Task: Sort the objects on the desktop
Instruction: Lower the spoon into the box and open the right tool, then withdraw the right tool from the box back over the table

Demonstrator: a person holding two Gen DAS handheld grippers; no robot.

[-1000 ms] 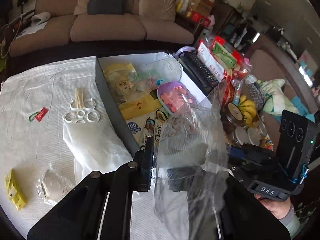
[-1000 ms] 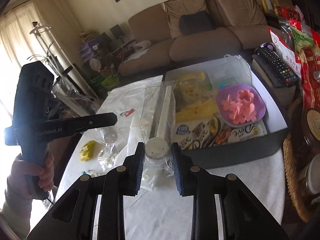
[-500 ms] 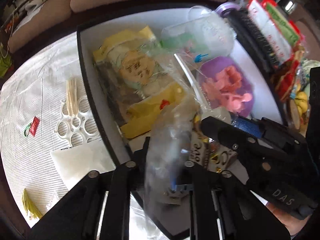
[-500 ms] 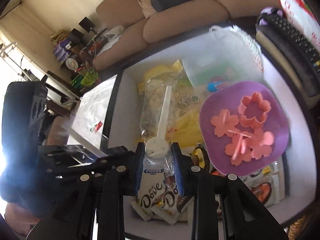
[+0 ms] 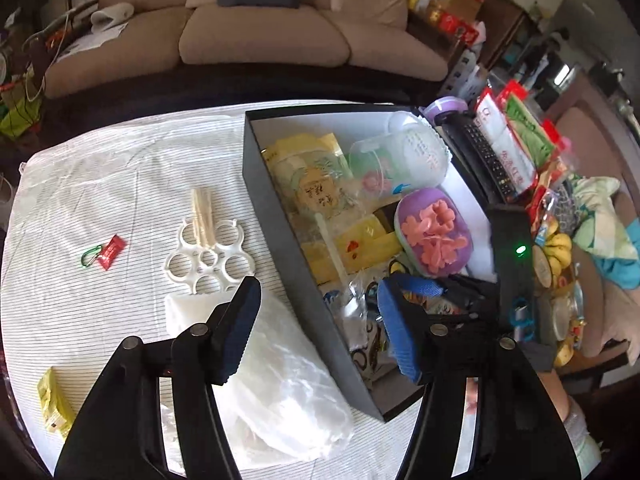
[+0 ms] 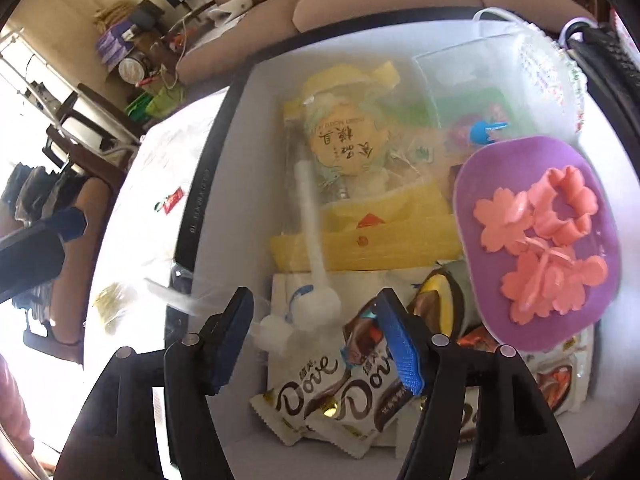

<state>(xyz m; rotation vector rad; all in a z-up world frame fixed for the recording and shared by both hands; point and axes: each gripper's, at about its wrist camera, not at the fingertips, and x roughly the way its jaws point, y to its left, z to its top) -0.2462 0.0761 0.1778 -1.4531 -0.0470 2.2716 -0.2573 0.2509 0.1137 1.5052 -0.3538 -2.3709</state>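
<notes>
A clear bag with a long white scoop (image 6: pixel 308 216) lies inside the black box (image 6: pixel 200 200), on yellow packets and Dove chocolate packs (image 6: pixel 340 392). My right gripper (image 6: pixel 316 324) hovers just over the scoop's round end. Its jaws are opening and the blue pads stand clear of the bag. In the left wrist view the same bag (image 5: pixel 332 248) rests by the box's left wall (image 5: pixel 280 240). My left gripper (image 5: pixel 318 320) straddles that wall from above, its jaws opening with nothing pressed between them.
The box also holds a purple dish of pink flower cutters (image 6: pixel 536 240) and a clear tub (image 5: pixel 400 156). On the striped cloth lie a white ring holder (image 5: pixel 208 256), wooden sticks (image 5: pixel 202 216), a red tag (image 5: pixel 106 252), a yellow packet (image 5: pixel 54 404) and a white plastic bag (image 5: pixel 280 380). Snacks and bananas (image 5: pixel 558 248) crowd the right.
Both grippers carried the clear bag over the box, lowered it and let go. It now lies in the box. Both jaws have spread, and the left gripper has drawn back.
</notes>
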